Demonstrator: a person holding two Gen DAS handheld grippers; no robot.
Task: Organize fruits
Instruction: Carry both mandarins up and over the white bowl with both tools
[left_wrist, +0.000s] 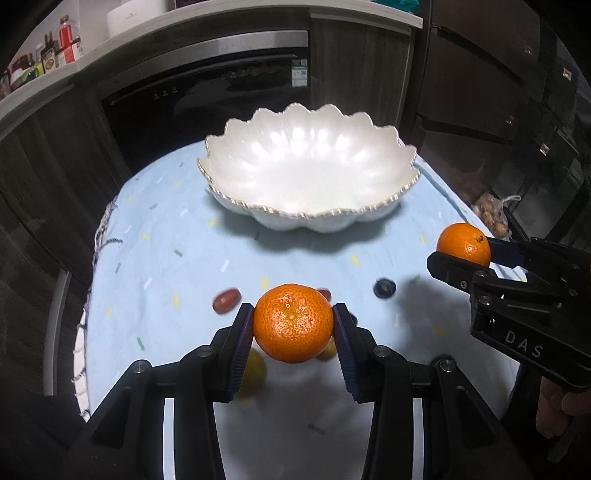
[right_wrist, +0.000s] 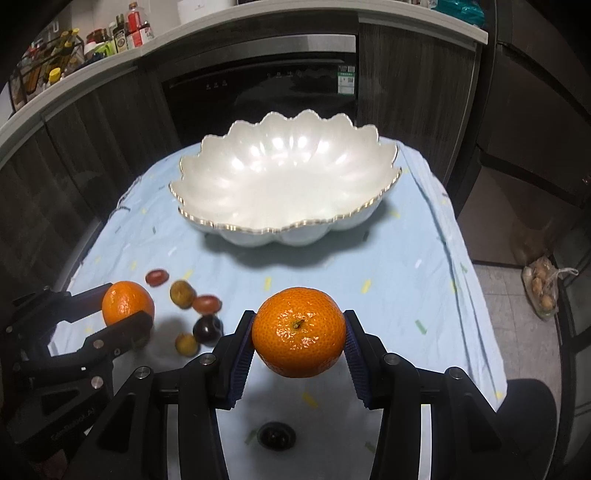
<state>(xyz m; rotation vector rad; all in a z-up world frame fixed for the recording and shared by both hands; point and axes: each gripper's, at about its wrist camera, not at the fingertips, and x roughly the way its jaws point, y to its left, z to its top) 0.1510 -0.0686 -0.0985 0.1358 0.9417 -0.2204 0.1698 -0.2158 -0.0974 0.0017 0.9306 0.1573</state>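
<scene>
A white scalloped bowl (left_wrist: 306, 177) with a gold rim stands empty at the far middle of the blue-clothed table; it also shows in the right wrist view (right_wrist: 284, 184). My left gripper (left_wrist: 293, 325) is shut on a tangerine (left_wrist: 293, 322), held above the cloth short of the bowl. My right gripper (right_wrist: 299, 334) is shut on a second tangerine (right_wrist: 299, 332), also held above the cloth. Each held tangerine shows in the other view: the right one (left_wrist: 463, 244), the left one (right_wrist: 127, 302). Small loose fruits lie on the cloth: red grapes (right_wrist: 157, 277), a dark plum (right_wrist: 208, 329), yellowish fruits (right_wrist: 182, 293).
The table wears a light blue cloth (right_wrist: 406, 266) with coloured flecks. A dark oven front (right_wrist: 258, 92) and cabinets stand behind it. A counter with bottles (right_wrist: 74, 48) runs upper left. A bag of nuts (right_wrist: 543, 288) lies on the floor at the right. A dark round object (right_wrist: 276, 435) lies near the front edge.
</scene>
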